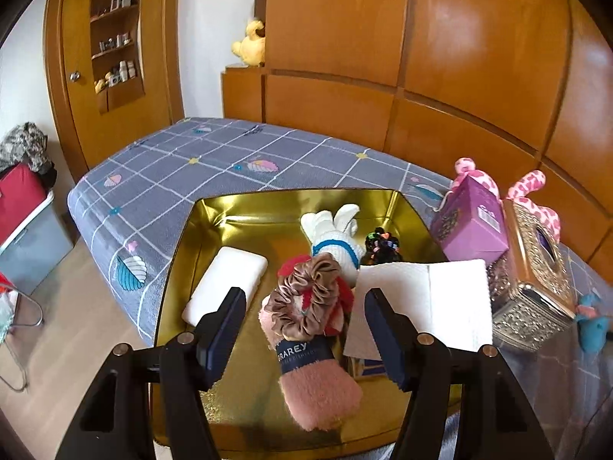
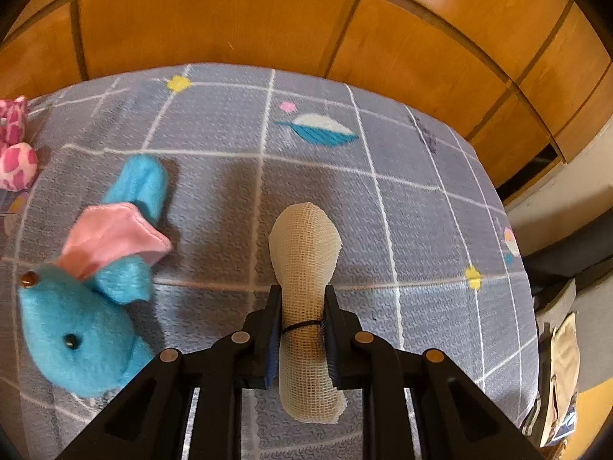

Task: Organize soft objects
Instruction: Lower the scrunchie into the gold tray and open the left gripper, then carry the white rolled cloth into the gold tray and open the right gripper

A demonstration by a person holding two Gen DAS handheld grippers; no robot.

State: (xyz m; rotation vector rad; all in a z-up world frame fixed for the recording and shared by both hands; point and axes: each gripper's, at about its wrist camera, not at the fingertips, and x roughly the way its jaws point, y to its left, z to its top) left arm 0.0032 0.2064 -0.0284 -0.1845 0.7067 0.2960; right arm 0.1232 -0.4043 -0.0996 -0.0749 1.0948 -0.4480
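In the left wrist view my left gripper (image 1: pixel 305 303) stands open over a gold tray (image 1: pixel 214 207) on the bed. Between and below its fingers lie a brown satin scrunchie (image 1: pixel 306 295), a fluffy pink sock with a dark label band (image 1: pixel 318 391) and something red (image 1: pixel 291 266); the pads touch none of them. The tray also holds a white pad (image 1: pixel 226 283), a white plush rabbit with a blue collar (image 1: pixel 337 234) and dark hair ties (image 1: pixel 381 243). In the right wrist view my right gripper (image 2: pixel 302 293) is shut on a beige gauze roll (image 2: pixel 306 245) tied with a black band.
A white paper sheet (image 1: pixel 425 303) overlaps the tray's right rim. Beside it stand a purple box (image 1: pixel 469 218), an ornate tissue box (image 1: pixel 536 268) and a pink spotted plush (image 1: pixel 536 191). A blue plush animal (image 2: pixel 84 318) lies left of the gauze roll on the grey checked bedspread (image 2: pixel 402 191). Wooden panels back the bed.
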